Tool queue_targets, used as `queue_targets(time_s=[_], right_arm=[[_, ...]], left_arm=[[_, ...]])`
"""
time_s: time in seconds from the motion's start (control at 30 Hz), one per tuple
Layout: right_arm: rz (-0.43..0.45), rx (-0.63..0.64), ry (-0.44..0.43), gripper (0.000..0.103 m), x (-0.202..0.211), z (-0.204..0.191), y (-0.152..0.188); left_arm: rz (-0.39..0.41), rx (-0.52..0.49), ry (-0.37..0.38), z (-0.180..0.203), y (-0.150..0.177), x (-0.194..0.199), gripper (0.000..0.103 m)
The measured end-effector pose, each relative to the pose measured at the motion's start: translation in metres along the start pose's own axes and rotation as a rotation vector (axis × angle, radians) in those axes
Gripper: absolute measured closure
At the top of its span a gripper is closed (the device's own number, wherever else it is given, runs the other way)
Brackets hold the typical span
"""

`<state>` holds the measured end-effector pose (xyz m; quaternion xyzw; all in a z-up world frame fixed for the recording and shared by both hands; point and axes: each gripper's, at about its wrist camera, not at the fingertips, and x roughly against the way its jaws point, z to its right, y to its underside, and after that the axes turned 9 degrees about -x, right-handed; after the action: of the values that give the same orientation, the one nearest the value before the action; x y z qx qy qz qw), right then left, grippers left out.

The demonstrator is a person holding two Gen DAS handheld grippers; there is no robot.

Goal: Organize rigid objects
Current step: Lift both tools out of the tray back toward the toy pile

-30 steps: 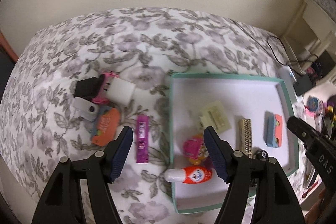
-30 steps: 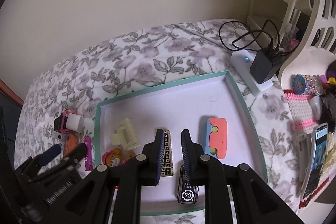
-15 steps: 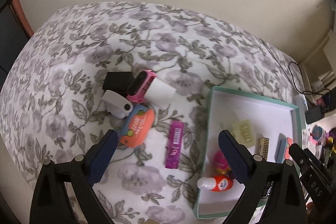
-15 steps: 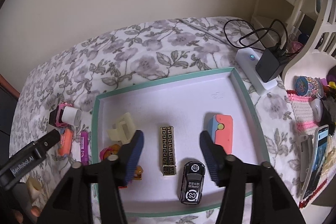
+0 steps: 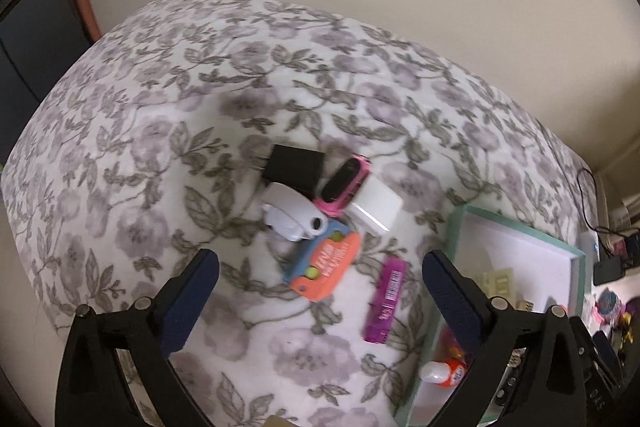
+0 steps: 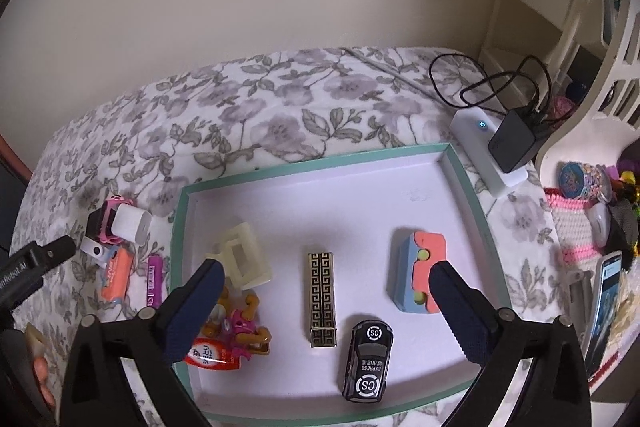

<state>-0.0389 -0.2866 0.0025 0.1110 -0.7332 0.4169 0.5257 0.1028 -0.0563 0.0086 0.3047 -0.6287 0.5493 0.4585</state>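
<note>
Orange-blue case (image 5: 325,264) on the bedspread, between the left gripper's (image 5: 316,297) wide-open, empty fingers.

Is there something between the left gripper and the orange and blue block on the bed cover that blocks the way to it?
Nothing visible blocks it. The left gripper is open, and the orange and blue block lies in plain view between its fingers. A white gadget touches the block's far end, and a purple stick lies apart, toward the tray.
</note>
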Motion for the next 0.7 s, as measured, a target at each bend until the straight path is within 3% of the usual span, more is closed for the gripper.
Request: queue_targets(time_s=[0.3, 0.43, 0.7], right_arm=[[0.040, 0.073, -0.014, 0.000, 0.000, -0.023, 0.006], [0.057, 0.076, -0.073, 0.000, -0.002, -0.042, 0.011], [-0.001, 0.162, -0.180, 0.000, -0.011, -0.098, 0.031]], left_arm=[[0.033, 0.061, -0.036, -0.032, -0.005, 0.002, 0.002], [0.052, 0.073, -0.054, -0.045, -0.007, 0.004, 0.002], [0.067, 0.114, -0.056, -0.075, -0.011, 0.002, 0.002]])
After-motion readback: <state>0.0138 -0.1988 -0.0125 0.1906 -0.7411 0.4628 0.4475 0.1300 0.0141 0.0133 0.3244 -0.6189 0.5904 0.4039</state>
